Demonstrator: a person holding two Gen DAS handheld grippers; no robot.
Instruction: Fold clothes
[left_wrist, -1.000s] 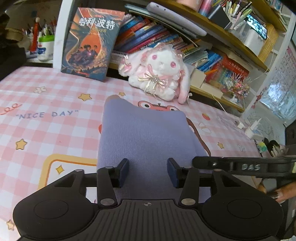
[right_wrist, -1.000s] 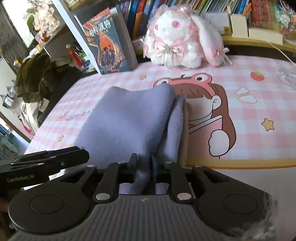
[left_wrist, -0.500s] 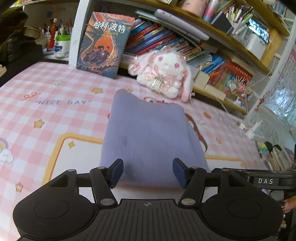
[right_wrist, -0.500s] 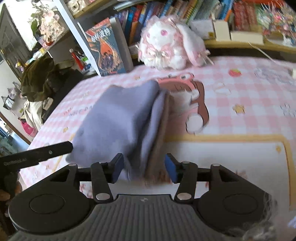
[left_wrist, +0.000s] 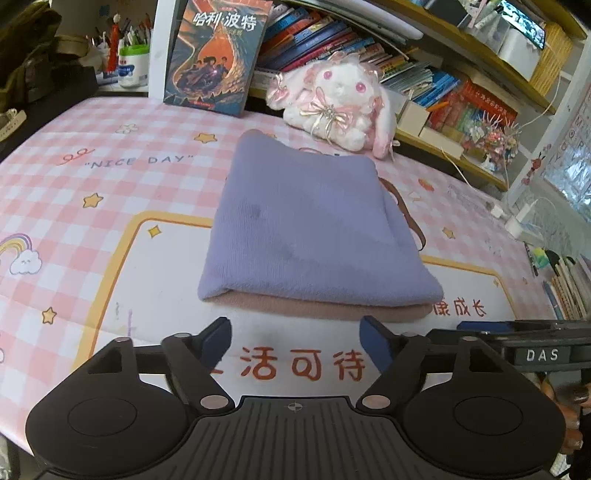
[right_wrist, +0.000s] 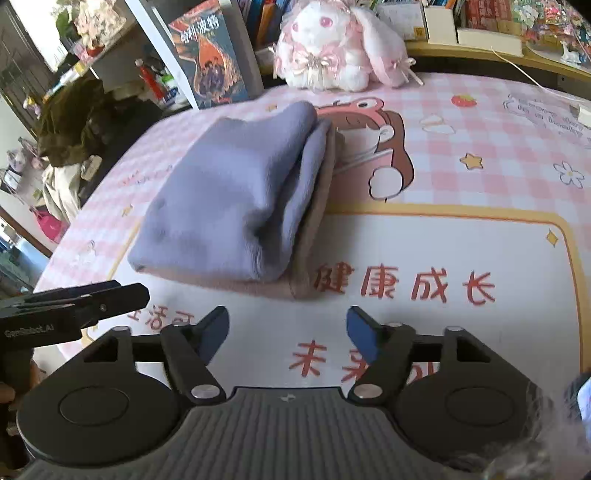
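A folded lavender garment (left_wrist: 306, 225) lies on the pink checked mat (left_wrist: 110, 192), stacked on a folded tan-pink garment (left_wrist: 325, 308) whose edge shows beneath it. It also shows in the right wrist view (right_wrist: 236, 192), with the tan-pink layer (right_wrist: 314, 221) along its right side. My left gripper (left_wrist: 295, 341) is open and empty, just short of the stack's near edge. My right gripper (right_wrist: 288, 334) is open and empty, near the stack's front right corner. Neither touches the cloth.
A white and pink plush rabbit (left_wrist: 332, 99) and an upright book (left_wrist: 218, 55) stand behind the stack, before a bookshelf (left_wrist: 424, 74). A charger and cable (left_wrist: 517, 218) lie at the right. Dark clothes (right_wrist: 77, 125) are piled off the mat's left edge.
My right gripper has let go of the lavender garment and opened. Both grippers have pulled back from the stack towards me, and the left jaws have opened wider.
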